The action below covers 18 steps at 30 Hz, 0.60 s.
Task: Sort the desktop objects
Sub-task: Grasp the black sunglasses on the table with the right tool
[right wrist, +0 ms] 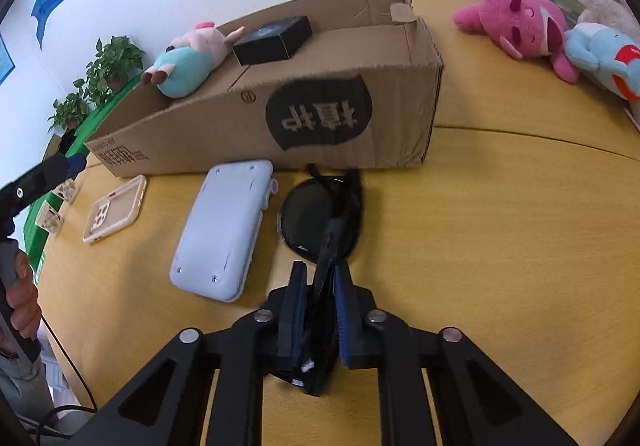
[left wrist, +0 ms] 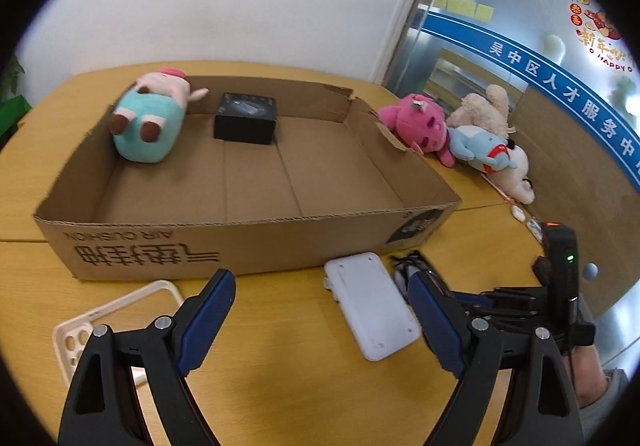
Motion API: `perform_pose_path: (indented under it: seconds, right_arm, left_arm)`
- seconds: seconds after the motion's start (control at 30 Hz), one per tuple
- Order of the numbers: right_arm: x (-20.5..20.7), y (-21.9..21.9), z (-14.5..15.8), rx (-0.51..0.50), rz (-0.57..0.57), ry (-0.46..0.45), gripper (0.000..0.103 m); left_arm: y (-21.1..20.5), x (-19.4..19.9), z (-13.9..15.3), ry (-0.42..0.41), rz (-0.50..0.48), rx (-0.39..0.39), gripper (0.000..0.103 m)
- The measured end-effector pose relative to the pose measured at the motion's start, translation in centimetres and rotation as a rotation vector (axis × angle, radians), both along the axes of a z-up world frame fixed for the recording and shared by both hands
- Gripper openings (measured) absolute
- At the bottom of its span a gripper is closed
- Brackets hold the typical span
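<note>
The right hand-held gripper (right wrist: 320,278) is clamped on black sunglasses (right wrist: 320,214), just before the cardboard box (right wrist: 280,118) on the desk (right wrist: 500,246). The left hand-held gripper (left wrist: 320,306) hangs spread wide, empty. A white case (right wrist: 224,230) lies beside the sunglasses, a phone case (right wrist: 114,212) further left. The box holds a plush pig (left wrist: 150,122) and a black box (left wrist: 246,118).

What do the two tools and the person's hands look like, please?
Both the left tool and the right tool have black triangular frames with cut-outs, silver rivets and blue pads on the fingers. The right tool's black handle carries green and orange lights. The left hand is bare, with a black cable trailing below.
</note>
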State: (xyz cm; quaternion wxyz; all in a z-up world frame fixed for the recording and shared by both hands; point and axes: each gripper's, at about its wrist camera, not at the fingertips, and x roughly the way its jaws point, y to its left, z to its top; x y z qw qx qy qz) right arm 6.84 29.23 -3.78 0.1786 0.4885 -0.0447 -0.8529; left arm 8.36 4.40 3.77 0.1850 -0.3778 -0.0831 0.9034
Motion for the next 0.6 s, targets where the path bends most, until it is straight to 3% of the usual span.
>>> perform_pose_path:
  seconds: [0.2, 0.3, 0.37, 0.47, 0.6]
  right_arm:
    - [1.3, 1.0, -0.6, -0.059, -0.019, -0.019, 0.010]
    - [1.9, 1.2, -0.7, -0.083, -0.042, -0.017, 0.010]
    - [2.2, 1.2, -0.8, -0.100, -0.049, -0.018, 0.010]
    - [2.4, 0.8, -0.7, -0.105, -0.043, -0.011, 0.010]
    - [2.6, 0.9, -0.7, -0.120, -0.039, -0.007, 0.010]
  left_arm:
    - [3.5, -1.2, -1.3, -0.064, -0.122, 0.032, 0.084]
    - [6.4, -2.5, -2.9, -0.152, -0.230, 0.082, 0.081]
    - [8.3, -3.2, -3.9, -0.200, -0.292, 0.113, 0.075]
    - [10.6, -4.7, -5.8, -0.309, -0.363, 0.223, 0.057]
    - [12.5, -5.6, -7.4, -0.373, -0.375, 0.224, 0.038]
